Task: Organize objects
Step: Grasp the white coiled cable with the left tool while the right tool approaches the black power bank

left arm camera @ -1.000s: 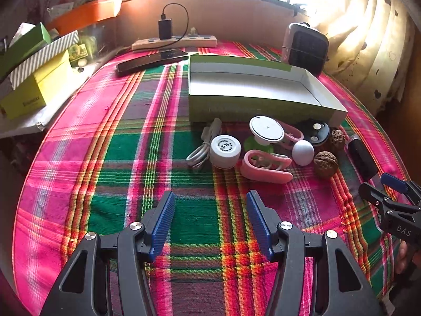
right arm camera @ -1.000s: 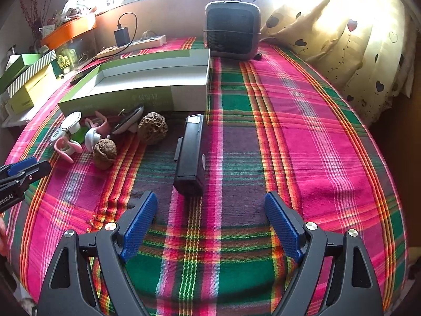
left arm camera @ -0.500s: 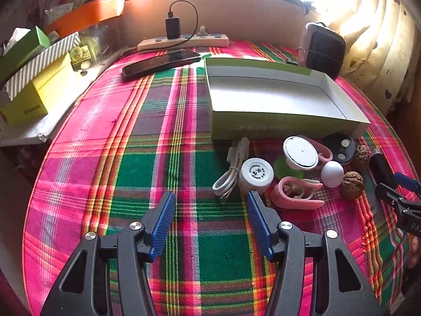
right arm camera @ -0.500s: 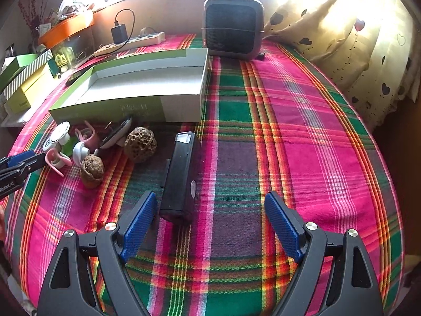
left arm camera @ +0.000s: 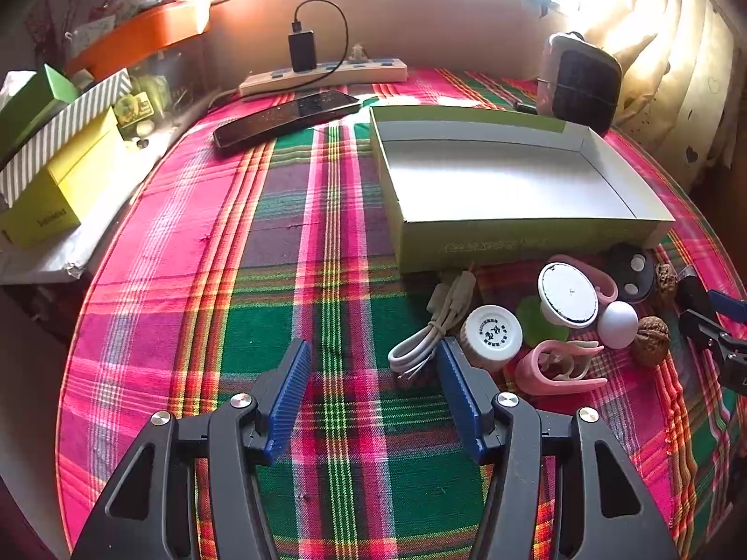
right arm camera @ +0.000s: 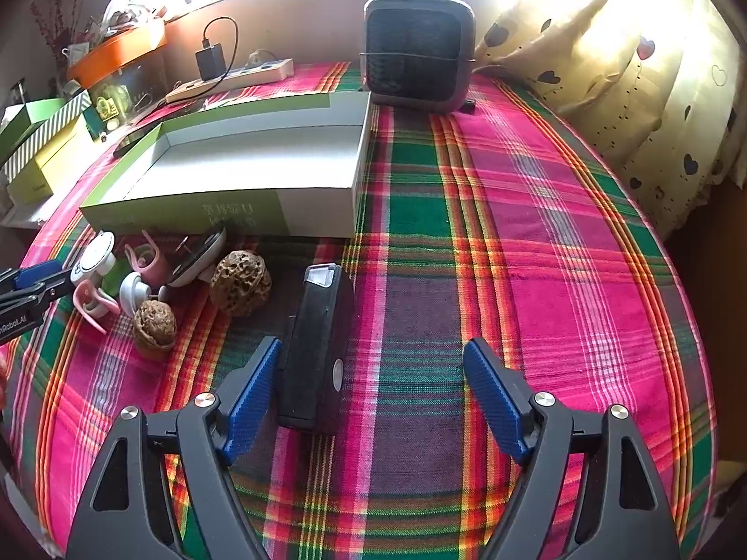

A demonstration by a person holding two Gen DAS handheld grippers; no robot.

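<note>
Right tool [right arm camera: 373, 392] advanced, jaws apart around black device [right arm camera: 317, 350]; left tool [left arm camera: 373, 387] apart, beside white cable [left arm camera: 434, 326].

Both cameras sit low over the table, looking toward 12 o'clock at the window; each sees the green box [left arm camera: 513, 233] [right arm camera: 224, 214] and the 2 walnuts.

left gripper [right arm camera: 28, 298] side: "nRobot.AI", start cut off by frame edge
green box [right arm camera: 224, 214] front wall: pale printed characters, unreadable
white cap [left arm camera: 491, 332]: small dark print, illegible
yellow box [left arm camera: 51, 214]: short dark word, too blurred
</note>
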